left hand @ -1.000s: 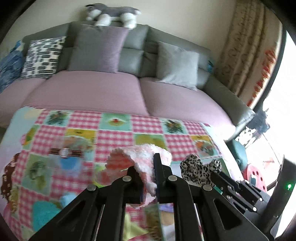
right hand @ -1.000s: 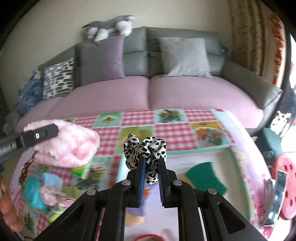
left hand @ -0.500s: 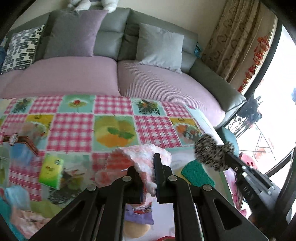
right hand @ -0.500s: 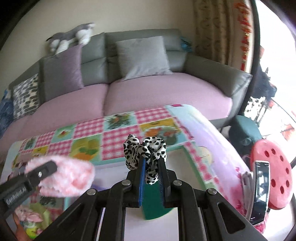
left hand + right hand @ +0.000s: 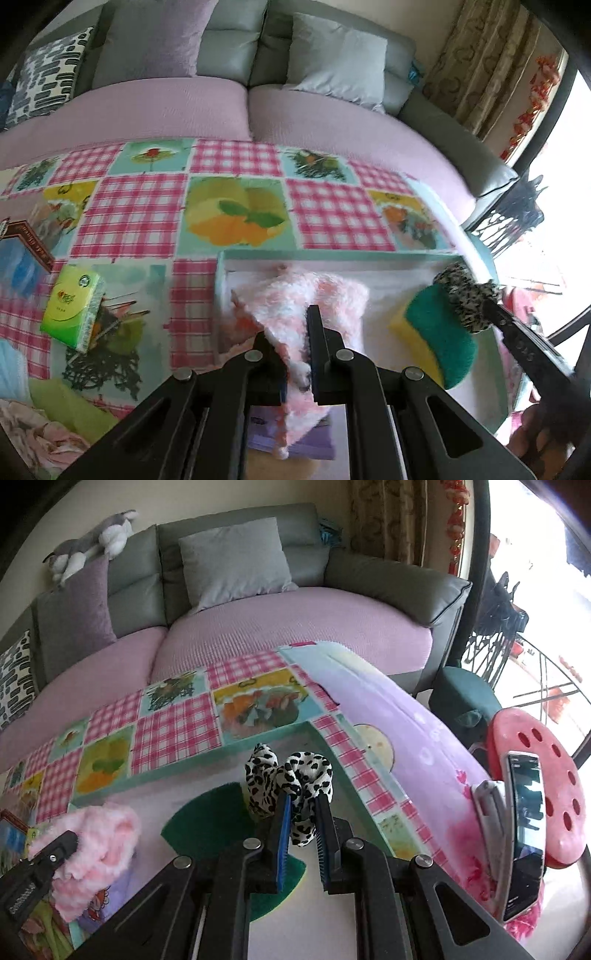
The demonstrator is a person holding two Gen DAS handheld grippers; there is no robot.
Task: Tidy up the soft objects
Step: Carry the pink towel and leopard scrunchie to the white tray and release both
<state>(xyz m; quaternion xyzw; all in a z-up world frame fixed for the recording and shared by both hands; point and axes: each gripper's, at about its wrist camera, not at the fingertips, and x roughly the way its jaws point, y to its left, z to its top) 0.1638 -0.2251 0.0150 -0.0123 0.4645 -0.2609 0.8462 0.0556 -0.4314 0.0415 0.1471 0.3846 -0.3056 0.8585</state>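
My left gripper (image 5: 295,332) is shut on a fluffy pink-and-white cloth (image 5: 299,306), held over the left part of a white tray with a teal rim (image 5: 332,254). In the right wrist view the same pink cloth (image 5: 99,845) hangs at lower left. My right gripper (image 5: 301,808) is shut on a black-and-white spotted scrunchie (image 5: 288,779), above the green and yellow sponge (image 5: 207,823) lying in the tray (image 5: 221,760). From the left wrist, the scrunchie (image 5: 465,295) and sponge (image 5: 436,339) show at the right.
A checked picture tablecloth (image 5: 140,210) covers the table. A green tissue pack (image 5: 74,310) and crumpled cloths (image 5: 37,435) lie left of the tray. A purple item (image 5: 310,439) lies in the tray. A phone (image 5: 524,830) leans on a red stool (image 5: 535,786) at right. A sofa (image 5: 288,635) stands behind.
Both grippers have come down and to the right over the tray, each still holding its object. The sofa has slid up and left in both views.
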